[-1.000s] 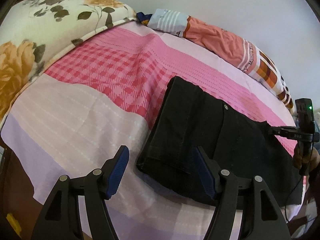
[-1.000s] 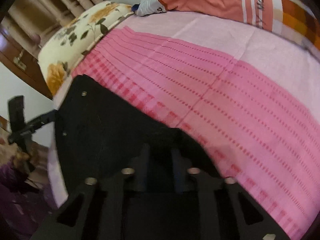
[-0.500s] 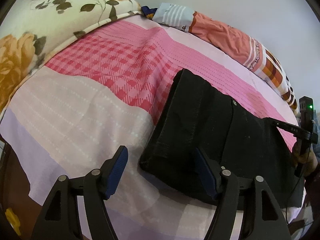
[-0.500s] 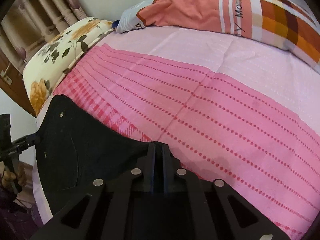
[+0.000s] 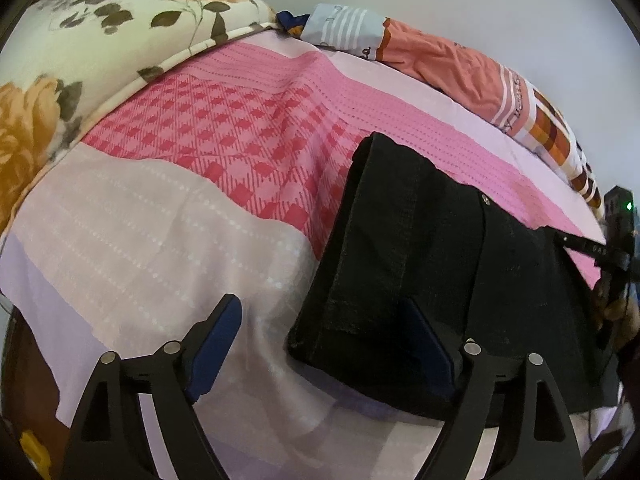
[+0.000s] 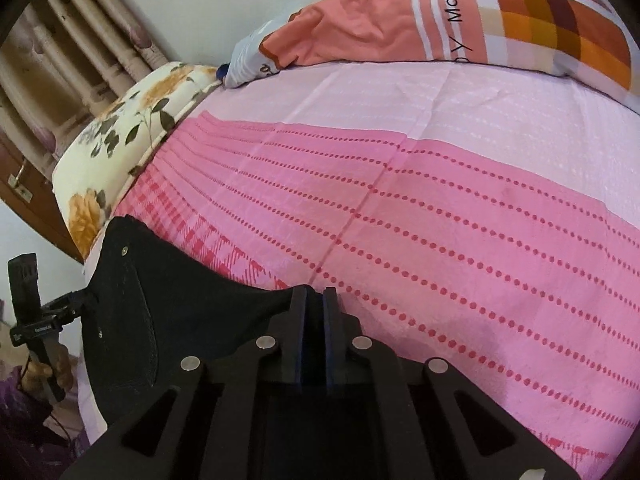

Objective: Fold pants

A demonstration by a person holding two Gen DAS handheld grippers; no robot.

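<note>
While the bedspread (image 5: 168,216) gives you a broad soft base, it is also your biggest hazard: it can ride up with anything you drag across it and spoil a flat fold. On it lie the black pants (image 5: 420,264), already doubled into a thick rectangle at the near edge of the bed, far from the floral pillow (image 5: 80,48) and the orange pillow (image 6: 400,16). That stack looks heavy and loosely layered, so a lift from one side only could let the upper layers slide off the lower ones.

Your right gripper (image 6: 315,304) is clenched on the far edge of the pants, its fingers pressed together with dark cloth between them. Whether it has all the layers or just the top one I cannot tell; if only the top, pulling will peel the fold open.

Your left gripper (image 5: 320,336) is spread wide and empty, straddling the near corner of the stack, one blue pad (image 5: 216,344) over bare bedspread. Close there without going lower and you may pinch sheet along with the pants, or miss the corner.
</note>
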